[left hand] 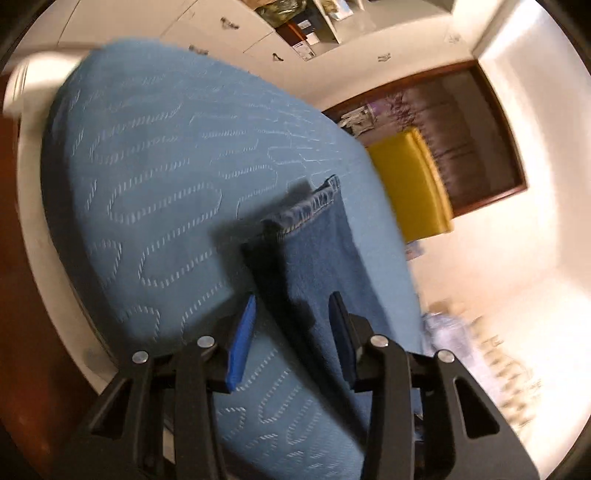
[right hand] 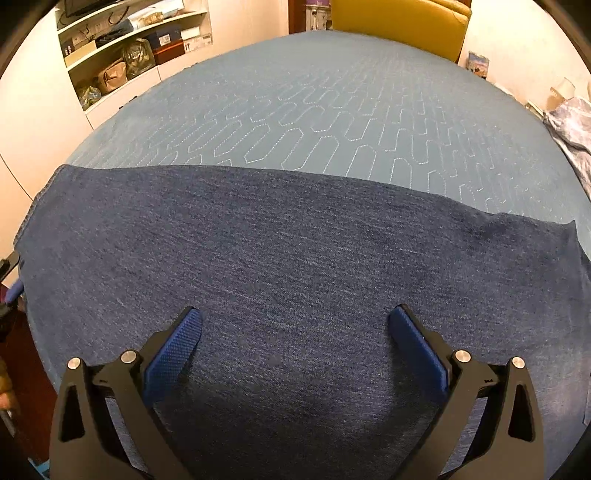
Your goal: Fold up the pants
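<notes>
Blue denim pants point(right hand: 280, 258) lie flat across the near part of a bed with a light blue quilted cover point(right hand: 332, 110). My right gripper point(right hand: 295, 325) is open, its blue pads spread wide just above the denim. In the left wrist view a pant leg end with its stitched hem point(left hand: 314, 206) lies on the cover point(left hand: 155, 177). My left gripper point(left hand: 293, 306) is open, its blue pads on either side of the leg, empty. This view is blurred by motion.
A yellow chair point(right hand: 399, 22) stands at the bed's far end, also in the left wrist view point(left hand: 410, 184). Shelves with boxes and bags point(right hand: 125, 48) line the left wall. A patterned cloth point(right hand: 572, 125) lies at the right edge. A dark wooden door frame point(left hand: 480, 140) is beyond the chair.
</notes>
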Available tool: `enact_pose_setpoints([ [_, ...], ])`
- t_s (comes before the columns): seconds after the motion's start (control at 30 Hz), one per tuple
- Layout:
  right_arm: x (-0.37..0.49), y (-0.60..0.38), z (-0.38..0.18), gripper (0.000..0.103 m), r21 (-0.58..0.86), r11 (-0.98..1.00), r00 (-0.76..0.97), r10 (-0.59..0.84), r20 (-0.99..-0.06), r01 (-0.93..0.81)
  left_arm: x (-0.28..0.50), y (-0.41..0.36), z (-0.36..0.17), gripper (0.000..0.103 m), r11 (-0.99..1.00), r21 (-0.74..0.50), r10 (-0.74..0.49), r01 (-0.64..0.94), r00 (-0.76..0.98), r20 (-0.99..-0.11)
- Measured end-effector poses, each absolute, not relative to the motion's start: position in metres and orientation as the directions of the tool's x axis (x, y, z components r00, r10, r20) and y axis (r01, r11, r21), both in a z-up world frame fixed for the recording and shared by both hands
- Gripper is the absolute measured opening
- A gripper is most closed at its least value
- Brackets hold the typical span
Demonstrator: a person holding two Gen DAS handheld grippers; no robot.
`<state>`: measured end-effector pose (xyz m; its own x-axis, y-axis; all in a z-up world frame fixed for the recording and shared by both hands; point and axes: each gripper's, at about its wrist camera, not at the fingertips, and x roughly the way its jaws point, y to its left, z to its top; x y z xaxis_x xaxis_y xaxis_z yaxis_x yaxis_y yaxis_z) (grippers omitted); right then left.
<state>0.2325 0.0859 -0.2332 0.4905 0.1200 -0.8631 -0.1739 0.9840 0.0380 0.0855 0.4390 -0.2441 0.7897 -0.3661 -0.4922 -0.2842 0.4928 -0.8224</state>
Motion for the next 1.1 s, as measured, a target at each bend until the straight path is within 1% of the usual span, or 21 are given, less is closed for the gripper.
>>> enact_pose_setpoints([
  [0.03, 0.233, 0.088, -0.23, 0.089, 0.038, 0.982, 0.496, 0.127, -0.859, -0.185, 0.086, 0.44, -0.245, 0.04, 0.49, -0.825, -0.369, -0.28, 0.791, -0.488],
  [0.1, 0.234, 0.1, -0.223, 0.076, 0.068, 0.97, 0.5, 0.179, -0.848, -0.232, 0.086, 0.45, -0.249, 0.04, 0.453, -0.85, -0.381, -0.268, 0.804, -0.456],
  [0.13, 0.235, 0.106, -0.22, 0.073, 0.087, 0.962, 0.49, 0.208, -0.846, -0.258, 0.082, 0.456, -0.252, 0.04, 0.429, -0.865, -0.386, -0.261, 0.813, -0.436],
  [0.17, 0.236, 0.113, -0.218, 0.067, 0.104, 0.953, 0.482, 0.235, -0.844, -0.284, 0.084, 0.462, -0.254, 0.039, 0.411, -0.875, -0.391, -0.256, 0.818, -0.422],
  [0.2, 0.236, 0.122, -0.214, 0.064, 0.112, 0.944, 0.478, 0.257, -0.84, -0.311, 0.087, 0.468, -0.257, 0.039, 0.395, -0.883, -0.398, -0.253, 0.82, -0.412],
  [0.37, 0.253, 0.166, -0.206, 0.059, 0.137, 0.905, 0.456, 0.328, -0.827, -0.402, 0.093, 0.487, -0.262, 0.038, 0.352, -0.909, -0.421, -0.224, 0.829, -0.368],
  [0.4, 0.26, 0.172, -0.207, 0.058, 0.129, 0.909, 0.454, 0.317, -0.832, -0.397, 0.094, 0.489, -0.262, 0.037, 0.345, -0.912, -0.418, -0.22, 0.834, -0.359],
  [0.47, 0.272, 0.177, -0.214, 0.053, 0.119, 0.919, 0.441, 0.29, -0.849, -0.375, 0.095, 0.496, -0.266, 0.028, 0.321, -0.921, -0.412, -0.221, 0.843, -0.346],
  [0.6, 0.275, 0.188, -0.221, 0.053, 0.04, 0.921, 0.459, 0.23, -0.858, -0.387, 0.103, 0.499, -0.264, 0.027, 0.338, -0.916, -0.423, -0.217, 0.834, -0.353],
  [0.67, 0.275, 0.187, -0.221, 0.054, 0.035, 0.921, 0.468, 0.229, -0.854, -0.387, 0.111, 0.501, -0.262, 0.026, 0.344, -0.916, -0.442, -0.205, 0.825, -0.351],
  [0.77, 0.272, 0.185, -0.221, 0.054, 0.027, 0.921, 0.479, 0.226, -0.848, -0.388, 0.116, 0.496, -0.258, 0.026, 0.349, -0.911, -0.44, -0.219, 0.82, -0.366],
  [0.8, 0.272, 0.185, -0.221, 0.054, 0.026, 0.922, 0.48, 0.225, -0.848, -0.387, 0.117, 0.495, -0.258, 0.029, 0.344, -0.911, -0.436, -0.226, 0.821, -0.368],
  [0.87, 0.271, 0.184, -0.221, 0.054, 0.024, 0.923, 0.48, 0.223, -0.848, -0.385, 0.115, 0.493, -0.257, 0.04, 0.338, -0.914, -0.435, -0.226, 0.823, -0.365],
  [0.93, 0.271, 0.189, -0.221, 0.054, 0.017, 0.922, 0.484, 0.218, -0.847, -0.387, 0.119, 0.488, -0.251, 0.045, 0.363, -0.904, -0.435, -0.226, 0.817, -0.379],
  [1.0, 0.268, 0.187, -0.217, 0.052, 0.016, 0.922, 0.487, 0.22, -0.845, -0.388, 0.123, 0.484, -0.248, 0.045, 0.373, -0.899, -0.448, -0.229, 0.805, -0.39],
  [1.03, 0.267, 0.184, -0.214, 0.052, 0.012, 0.925, 0.497, 0.214, -0.841, -0.379, 0.125, 0.482, -0.248, 0.044, 0.378, -0.898, -0.454, -0.227, 0.799, -0.394],
  [1.07, 0.265, 0.18, -0.21, 0.052, 0.0, 0.931, 0.519, 0.204, -0.83, -0.365, 0.128, 0.48, -0.246, 0.038, 0.385, -0.895, -0.457, -0.226, 0.796, -0.397],
  [1.1, 0.264, 0.174, -0.206, 0.052, -0.033, 0.941, 0.553, 0.17, -0.816, -0.337, 0.131, 0.479, -0.246, 0.035, 0.389, -0.893, -0.46, -0.228, 0.791, -0.403],
])
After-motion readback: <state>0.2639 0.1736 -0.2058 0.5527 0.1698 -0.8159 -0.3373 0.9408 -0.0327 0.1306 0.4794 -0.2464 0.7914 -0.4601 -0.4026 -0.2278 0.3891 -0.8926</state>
